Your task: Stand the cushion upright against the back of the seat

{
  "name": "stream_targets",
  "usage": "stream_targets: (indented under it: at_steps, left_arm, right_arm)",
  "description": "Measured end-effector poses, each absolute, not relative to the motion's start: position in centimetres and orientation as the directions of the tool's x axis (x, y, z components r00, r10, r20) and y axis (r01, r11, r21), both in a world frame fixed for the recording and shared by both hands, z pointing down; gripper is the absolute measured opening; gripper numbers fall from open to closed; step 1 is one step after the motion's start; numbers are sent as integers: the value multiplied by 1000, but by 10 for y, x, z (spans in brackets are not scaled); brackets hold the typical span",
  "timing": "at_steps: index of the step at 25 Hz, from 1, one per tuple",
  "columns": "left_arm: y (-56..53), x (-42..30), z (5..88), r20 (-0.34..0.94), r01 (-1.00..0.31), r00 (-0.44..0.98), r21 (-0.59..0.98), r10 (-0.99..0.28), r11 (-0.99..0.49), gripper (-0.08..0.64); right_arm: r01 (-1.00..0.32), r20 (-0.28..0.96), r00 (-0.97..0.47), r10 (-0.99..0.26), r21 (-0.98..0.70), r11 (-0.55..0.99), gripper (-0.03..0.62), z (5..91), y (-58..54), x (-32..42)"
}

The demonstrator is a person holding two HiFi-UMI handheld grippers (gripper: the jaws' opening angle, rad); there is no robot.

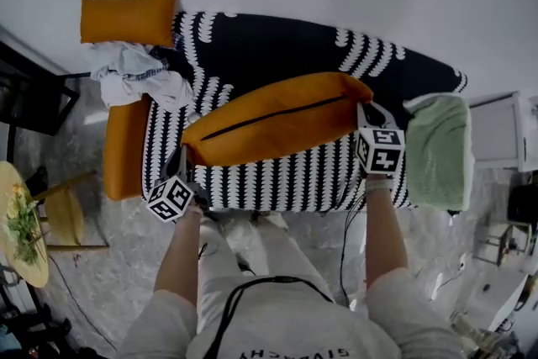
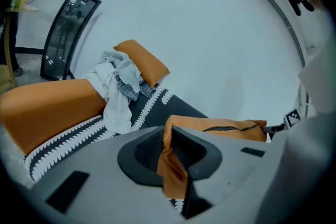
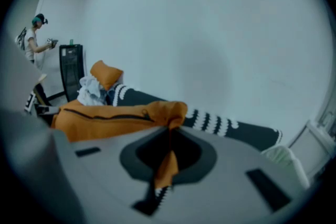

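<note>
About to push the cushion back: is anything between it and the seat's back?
Nothing visible does: the patterned cover behind the cushion lies bare. The clothes pile and small orange pillow sit at the sofa's left end, beside its path, not in it.

Home living room: patterned-cover sofa (image 1: 126, 149), clothes heap (image 1: 134, 71), round side table (image 1: 35, 266), marble floor (image 1: 126, 265).

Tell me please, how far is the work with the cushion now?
Done: the left gripper and right gripper are each shut on one end of the cushion. In hand: it is held above the seat. Left: stand it upright against the back.
</note>
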State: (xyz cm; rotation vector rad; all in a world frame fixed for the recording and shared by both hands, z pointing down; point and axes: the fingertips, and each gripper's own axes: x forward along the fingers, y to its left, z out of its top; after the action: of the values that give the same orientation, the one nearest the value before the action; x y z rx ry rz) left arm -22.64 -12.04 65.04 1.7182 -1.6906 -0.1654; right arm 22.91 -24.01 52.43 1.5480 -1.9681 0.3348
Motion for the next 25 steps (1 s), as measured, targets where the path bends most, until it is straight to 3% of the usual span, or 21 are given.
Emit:
stream_targets:
  at_steps: [25]
  left_arm:
    - [-218,-170,610,247,-784,114,618,-962,66,69]
  right_arm:
    - [-948,695,-205,-690,34,315,26,602,-282,308]
